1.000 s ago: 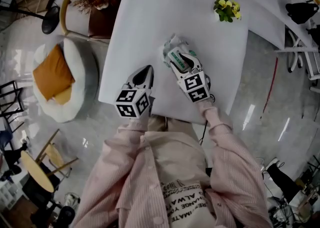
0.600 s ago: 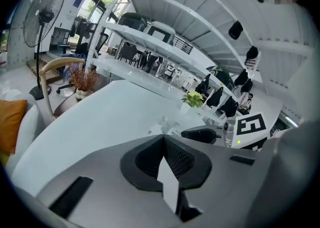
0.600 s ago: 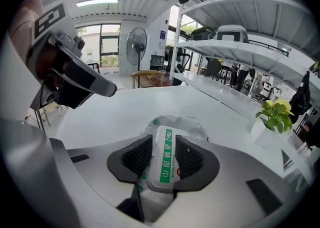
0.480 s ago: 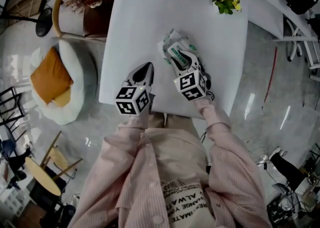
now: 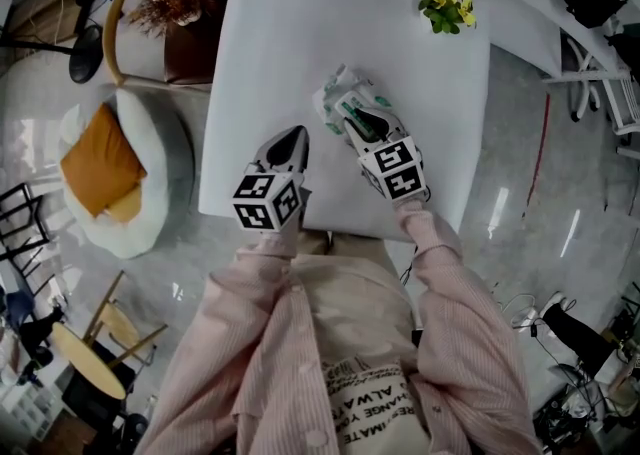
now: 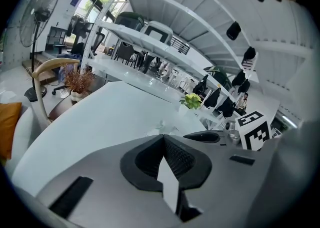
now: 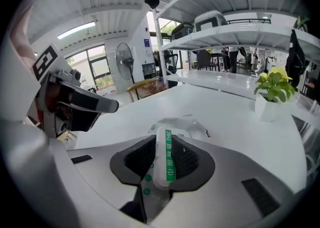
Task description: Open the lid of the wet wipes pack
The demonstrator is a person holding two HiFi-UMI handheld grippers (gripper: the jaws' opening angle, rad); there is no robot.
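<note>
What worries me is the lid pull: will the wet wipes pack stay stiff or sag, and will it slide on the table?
Probably floppy: the wet wipes pack has a crumpled-looking wrapper. Its lid looks rigid between the right tongs, which have just been closing. Nothing else pins it, so the pack would likely lift or slide on the smooth table.

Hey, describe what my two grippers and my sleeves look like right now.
Both the left gripper and right gripper are grey with black ribbed pads, each carrying a white cube of black square markers. Sleeves are pale pink, finely striped.
</note>
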